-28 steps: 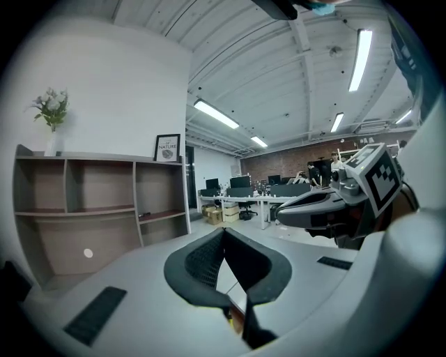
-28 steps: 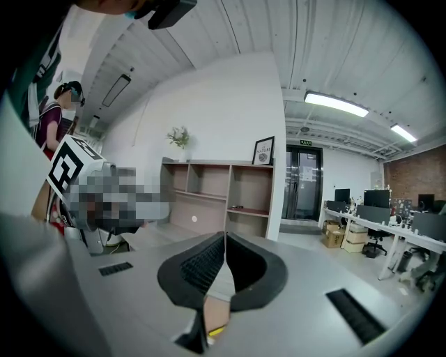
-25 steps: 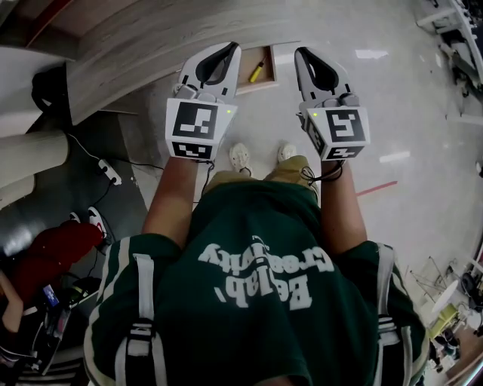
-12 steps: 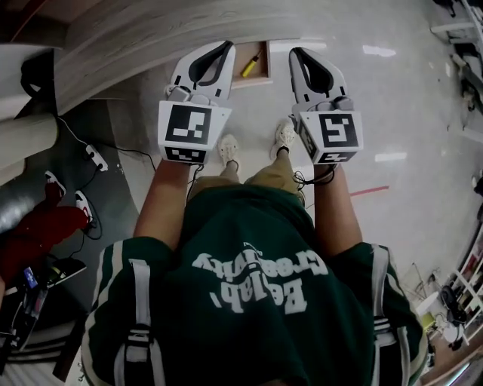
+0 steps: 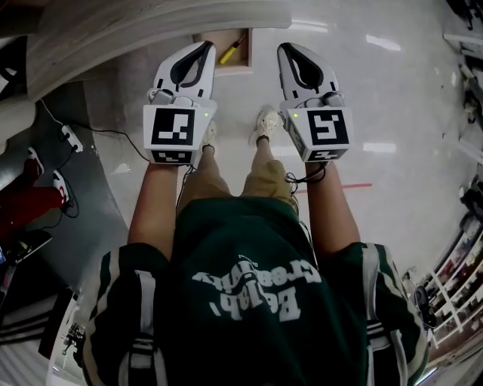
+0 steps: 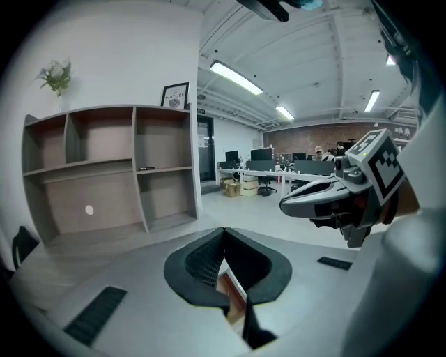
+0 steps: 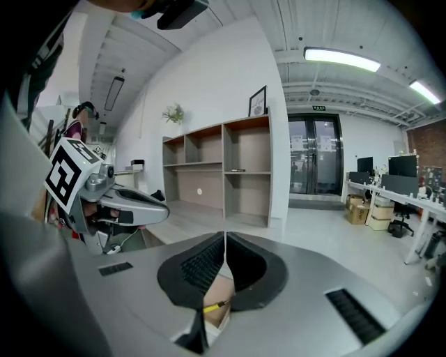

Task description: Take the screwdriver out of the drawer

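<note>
A small wooden drawer (image 5: 243, 63) stands pulled out from under the curved desk, low near the floor. In it lies a yellow-handled screwdriver (image 5: 229, 52), tilted. My left gripper (image 5: 207, 45) is shut and empty, its tips just left of the drawer. My right gripper (image 5: 283, 47) is also shut and empty, just right of the drawer. In the left gripper view the shut jaws (image 6: 223, 231) show a strip of the drawer (image 6: 235, 298) below them. In the right gripper view the screwdriver (image 7: 214, 305) shows under the shut jaws (image 7: 225, 237).
The curved desk top (image 5: 151, 22) overhangs the drawer at the top left. The person's shoes (image 5: 266, 124) stand on the pale floor right behind the drawer. A power strip and cable (image 5: 69, 138) lie on a grey mat at the left. An open shelf unit (image 7: 223, 171) stands ahead.
Both grippers have dropped and come forward toward the drawer. The drawer now sits between their tips, and the person's legs show more as the body bends.
</note>
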Motion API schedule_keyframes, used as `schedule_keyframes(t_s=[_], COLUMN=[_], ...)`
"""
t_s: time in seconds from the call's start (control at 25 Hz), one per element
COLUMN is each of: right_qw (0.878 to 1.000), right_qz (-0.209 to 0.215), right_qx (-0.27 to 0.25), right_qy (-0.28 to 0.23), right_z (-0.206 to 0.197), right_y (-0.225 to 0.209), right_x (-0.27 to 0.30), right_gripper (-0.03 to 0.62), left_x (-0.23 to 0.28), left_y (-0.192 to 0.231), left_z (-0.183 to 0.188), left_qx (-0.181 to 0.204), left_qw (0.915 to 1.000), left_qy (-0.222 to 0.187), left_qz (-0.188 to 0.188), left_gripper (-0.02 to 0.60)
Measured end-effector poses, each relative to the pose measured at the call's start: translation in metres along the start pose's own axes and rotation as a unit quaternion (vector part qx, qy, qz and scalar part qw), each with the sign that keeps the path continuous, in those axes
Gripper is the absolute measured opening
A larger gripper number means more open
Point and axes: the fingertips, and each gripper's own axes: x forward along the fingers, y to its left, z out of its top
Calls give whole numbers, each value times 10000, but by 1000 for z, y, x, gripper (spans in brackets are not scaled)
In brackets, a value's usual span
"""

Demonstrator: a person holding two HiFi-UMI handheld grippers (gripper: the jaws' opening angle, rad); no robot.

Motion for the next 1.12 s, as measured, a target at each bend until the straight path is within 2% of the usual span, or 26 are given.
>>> schedule_keyframes(t_s=[0.2, 0.6, 0.72, 0.88, 1.12], right_qw=[9998, 9980, 9979, 9980, 9963], right_qz=[172, 107, 108, 111, 129], right_qx=[55, 334, 332, 289, 449], right_qy=[86, 535, 539, 551, 715], right_z=[-39, -139, -156, -175, -217], right_y=[-17, -17, -23, -26, -26], right_x=[25, 65, 73, 82, 98], right_gripper=[35, 35, 35, 35, 35], left_x=[37, 93, 111, 126, 146], left_y=[-6, -16, -21, -23, -23], left_z=[-37, -142, -163, -180, -229], left_qx=[-110, -57, -28, -268, -307], left_qw=[9996, 9974, 9965, 9955, 9929], left_qy=[234, 689, 775, 761, 1063], left_qz=[85, -205, -304, -489, -425], left_gripper=[18, 18, 18, 18, 18])
